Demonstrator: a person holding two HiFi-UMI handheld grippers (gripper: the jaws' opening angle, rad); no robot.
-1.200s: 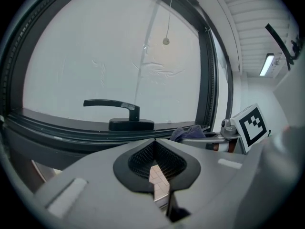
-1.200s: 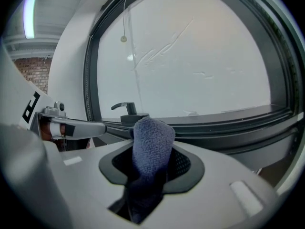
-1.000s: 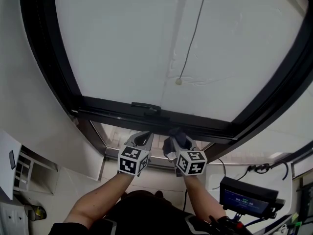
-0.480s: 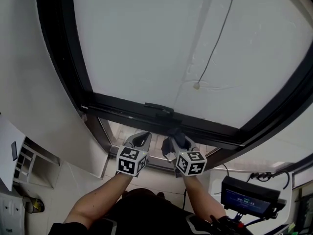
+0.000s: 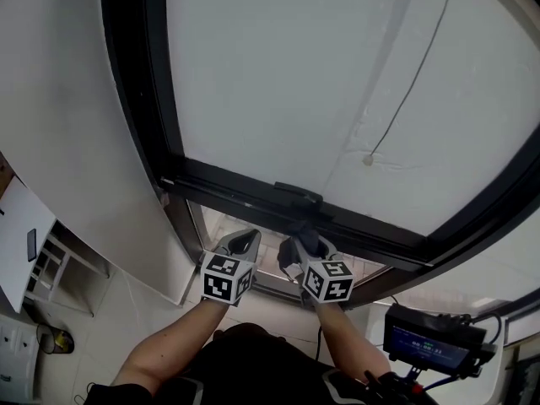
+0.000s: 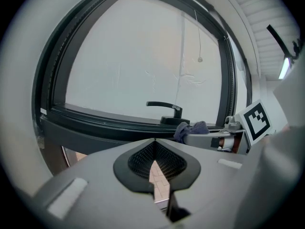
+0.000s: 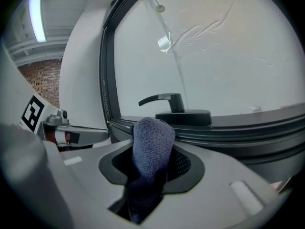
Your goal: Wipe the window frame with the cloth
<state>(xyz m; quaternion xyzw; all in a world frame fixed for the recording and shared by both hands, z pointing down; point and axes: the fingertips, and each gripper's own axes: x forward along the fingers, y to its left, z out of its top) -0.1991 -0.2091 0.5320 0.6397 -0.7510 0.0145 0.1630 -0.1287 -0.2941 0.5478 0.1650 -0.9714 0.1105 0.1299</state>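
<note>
A black window frame (image 5: 253,199) runs across the head view, with a dark handle (image 5: 297,194) on its lower bar. My right gripper (image 5: 301,241) is shut on a blue-grey cloth (image 7: 151,147), which bulges out between its jaws just below the handle (image 7: 167,100). The cloth (image 6: 191,128) also shows in the left gripper view, close to the frame (image 6: 109,120). My left gripper (image 5: 240,241) hangs beside the right one, a little below the frame's lower bar, shut with nothing between its jaws.
A pull cord with a small bead (image 5: 368,160) hangs over the pale blind behind the glass. A white wall (image 5: 76,142) borders the frame on the left. A device with a lit screen (image 5: 430,344) sits at lower right. Tiled floor lies below.
The head view has shifted, so the window frame now sits further right and lower in the picture. Both grippers keep the same places beneath the handle, and the cloth stays held.
</note>
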